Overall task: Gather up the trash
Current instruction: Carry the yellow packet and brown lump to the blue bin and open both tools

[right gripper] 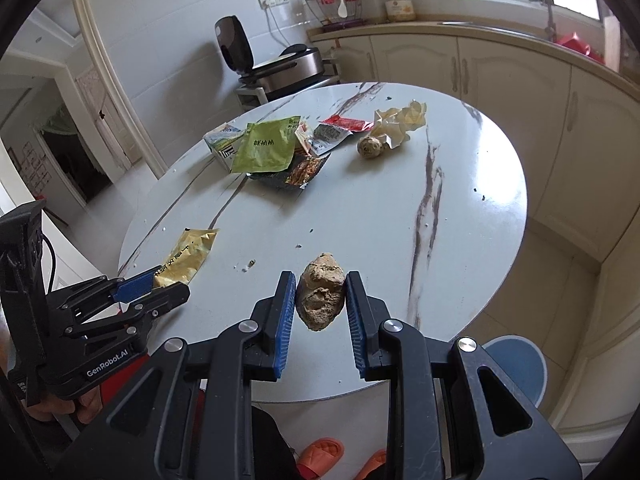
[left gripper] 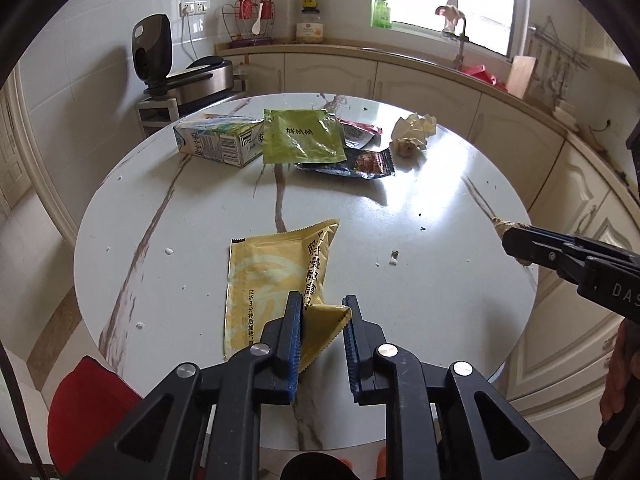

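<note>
My left gripper (left gripper: 323, 312) is shut on the folded near corner of a yellow foil packet (left gripper: 276, 276) that lies on the round marble table (left gripper: 420, 200). It also shows in the right wrist view (right gripper: 154, 282) with the packet (right gripper: 188, 254). My right gripper (right gripper: 321, 294) is shut on a brown crumpled lump (right gripper: 322, 296) and holds it over the table's near edge; it shows at the right of the left wrist view (left gripper: 510, 236). Farther back lie a green packet (left gripper: 302, 136), a milk carton (left gripper: 218, 142), a dark wrapper (left gripper: 360, 162), a red-white wrapper (right gripper: 340, 130) and crumpled paper (left gripper: 412, 128).
A small round ball (right gripper: 370, 146) sits by the crumpled paper. Crumbs dot the table. A red stool (left gripper: 88, 404) stands at the left, a blue stool (right gripper: 516, 364) at the right. Cabinets and a counter (left gripper: 400, 56) run behind the table. Orange slippers (right gripper: 324, 454) lie on the floor.
</note>
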Demonstrator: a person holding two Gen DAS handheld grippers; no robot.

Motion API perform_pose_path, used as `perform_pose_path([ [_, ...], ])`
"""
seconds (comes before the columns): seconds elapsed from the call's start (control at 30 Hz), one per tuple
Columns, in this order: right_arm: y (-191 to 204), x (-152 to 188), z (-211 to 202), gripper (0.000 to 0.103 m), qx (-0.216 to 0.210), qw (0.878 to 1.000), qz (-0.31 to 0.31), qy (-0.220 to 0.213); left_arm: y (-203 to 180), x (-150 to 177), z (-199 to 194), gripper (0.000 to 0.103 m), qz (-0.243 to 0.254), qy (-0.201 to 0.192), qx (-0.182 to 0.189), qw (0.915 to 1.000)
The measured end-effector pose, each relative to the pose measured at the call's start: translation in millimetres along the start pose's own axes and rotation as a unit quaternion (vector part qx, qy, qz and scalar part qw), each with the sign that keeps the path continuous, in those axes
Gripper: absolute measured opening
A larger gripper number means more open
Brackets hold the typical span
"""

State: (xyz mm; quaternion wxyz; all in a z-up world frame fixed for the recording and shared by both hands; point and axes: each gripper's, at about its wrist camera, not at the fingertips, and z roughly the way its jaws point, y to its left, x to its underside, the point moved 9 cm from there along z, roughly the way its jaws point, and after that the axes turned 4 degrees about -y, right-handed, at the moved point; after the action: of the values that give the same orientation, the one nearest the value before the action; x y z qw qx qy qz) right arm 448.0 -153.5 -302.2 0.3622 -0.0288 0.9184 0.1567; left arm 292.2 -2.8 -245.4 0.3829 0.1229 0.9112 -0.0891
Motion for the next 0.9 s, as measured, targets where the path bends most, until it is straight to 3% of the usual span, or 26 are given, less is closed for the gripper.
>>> perform_pose_path([
  [0.23,0,-6,-9,0.024,-0.006,1.000,0.003,-0.018,10,-13,-11,0.011,-0.027,-0.030,0.007,0.9992],
  [0.5,-17,-22,-47,0.024,-0.026,0.998,0.031,-0.058,-41,-46,-32,0.010,-0.004,-0.051,0.050,0.9975],
  [0.67,-62,-26,-84,0.024,0.002,0.994,0.058,-0.095,-108,-69,-30,0.010,0.036,-0.049,0.102,0.9930],
  [0.9,-173,3,-128,0.024,0.109,0.980,0.118,-0.116,-244,-90,-2,0.011,0.128,-0.036,0.182,0.9743],
])
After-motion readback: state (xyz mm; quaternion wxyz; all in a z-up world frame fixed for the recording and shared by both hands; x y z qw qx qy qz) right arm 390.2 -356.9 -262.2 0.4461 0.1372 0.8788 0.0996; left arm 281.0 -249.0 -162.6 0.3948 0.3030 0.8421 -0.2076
